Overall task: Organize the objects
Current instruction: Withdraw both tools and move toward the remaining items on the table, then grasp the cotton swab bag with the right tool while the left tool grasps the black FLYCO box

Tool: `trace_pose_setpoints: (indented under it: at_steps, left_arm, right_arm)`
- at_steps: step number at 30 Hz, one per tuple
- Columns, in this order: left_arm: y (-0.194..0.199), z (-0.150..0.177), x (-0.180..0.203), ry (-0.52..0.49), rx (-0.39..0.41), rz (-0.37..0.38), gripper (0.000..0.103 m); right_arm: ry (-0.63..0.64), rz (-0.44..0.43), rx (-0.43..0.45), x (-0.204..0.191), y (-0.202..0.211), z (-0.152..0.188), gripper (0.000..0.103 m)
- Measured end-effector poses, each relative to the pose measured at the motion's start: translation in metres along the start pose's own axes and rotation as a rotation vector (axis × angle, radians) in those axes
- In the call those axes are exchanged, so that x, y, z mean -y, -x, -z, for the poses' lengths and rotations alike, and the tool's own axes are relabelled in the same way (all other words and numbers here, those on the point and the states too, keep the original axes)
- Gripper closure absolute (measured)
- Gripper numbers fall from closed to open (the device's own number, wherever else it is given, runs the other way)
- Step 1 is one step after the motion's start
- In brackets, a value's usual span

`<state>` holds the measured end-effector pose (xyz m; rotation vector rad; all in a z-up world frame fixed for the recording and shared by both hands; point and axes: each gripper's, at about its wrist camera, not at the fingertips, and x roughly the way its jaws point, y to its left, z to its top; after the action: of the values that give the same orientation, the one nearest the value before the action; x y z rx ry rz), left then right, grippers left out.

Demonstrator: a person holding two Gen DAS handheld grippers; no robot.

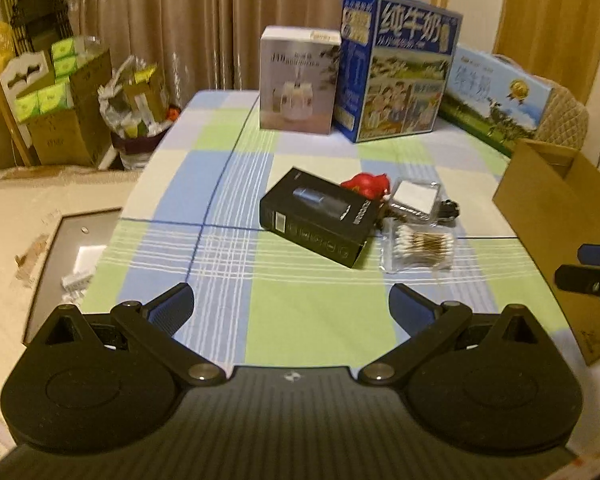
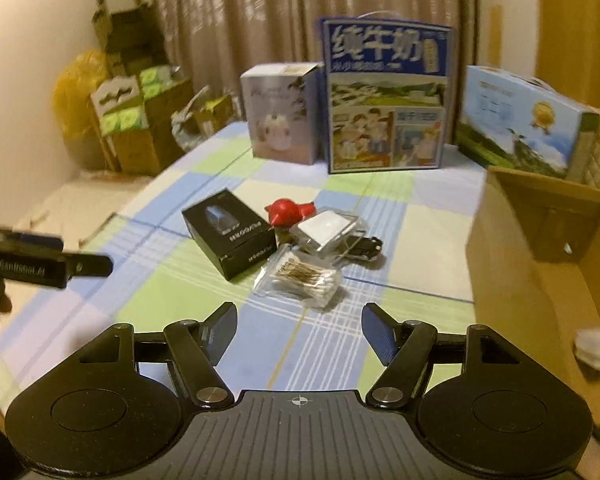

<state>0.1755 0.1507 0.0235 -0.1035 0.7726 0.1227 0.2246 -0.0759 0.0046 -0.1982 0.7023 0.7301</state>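
Both hand-held grippers — left hand-held gripper [image 1: 291, 308], right hand-held gripper [image 2: 299, 326] — are spread and empty above the counter [image 1: 300, 312]; ahead lie a black box [image 1: 320, 218] and a cotton-swab bag [image 2: 300, 278].

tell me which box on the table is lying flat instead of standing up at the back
The black box in the middle, beside the red toy. The white carton and the blue milk carton stand upright.
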Motion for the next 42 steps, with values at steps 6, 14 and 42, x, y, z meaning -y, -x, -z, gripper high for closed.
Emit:
trace_pose_setpoints:
  at_steps: [6,14,42]
  left_arm:
    - [-0.043,-0.011,0.004,-0.004,-0.01,0.017,0.001]
    - [-0.082,-0.033,-0.001,0.03,-0.012,0.029,0.001]
    - [-0.129,-0.055,-0.022,0.007,-0.08,0.031,0.001]
  right_arm:
    - [0.118,-0.009,-0.013,-0.005,-0.048,-0.002,0.037]
    - [0.346,-0.044,-0.054,-0.009,-0.113,-0.001,0.037]
    - [0.294,-0.032,-0.075,0.011,-0.147,-0.026,0.079]
